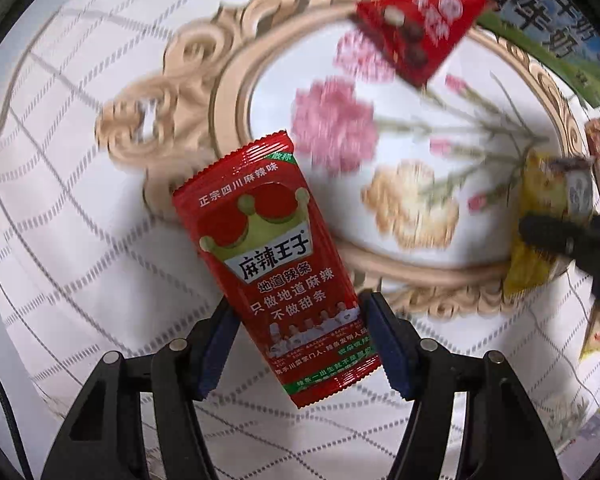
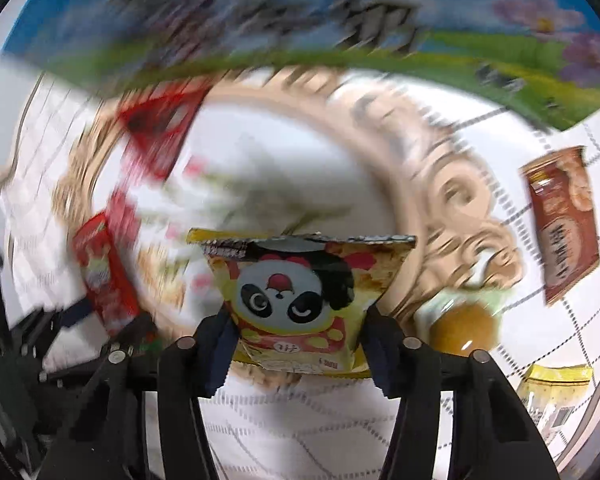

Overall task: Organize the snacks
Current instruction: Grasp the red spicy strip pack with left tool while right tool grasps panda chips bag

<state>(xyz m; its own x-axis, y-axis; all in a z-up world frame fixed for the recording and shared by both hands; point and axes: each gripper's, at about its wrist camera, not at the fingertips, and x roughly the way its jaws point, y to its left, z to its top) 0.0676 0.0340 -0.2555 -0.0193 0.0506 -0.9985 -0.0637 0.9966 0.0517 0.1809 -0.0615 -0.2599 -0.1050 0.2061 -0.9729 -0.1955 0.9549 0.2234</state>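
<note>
Left gripper (image 1: 300, 344), one red packet (image 1: 273, 264), gripped

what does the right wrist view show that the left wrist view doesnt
Only the right wrist view shows the panda face on the yellow packet between the right gripper pads, and a round orange-brown snack. Only the left wrist view gives the red spicy-strip packet sharp, with the left gripper pads at its sides. Both show those two packets, a red triangular packet, a brown packet, the blue-green carton and the floral tablecloth.
</note>
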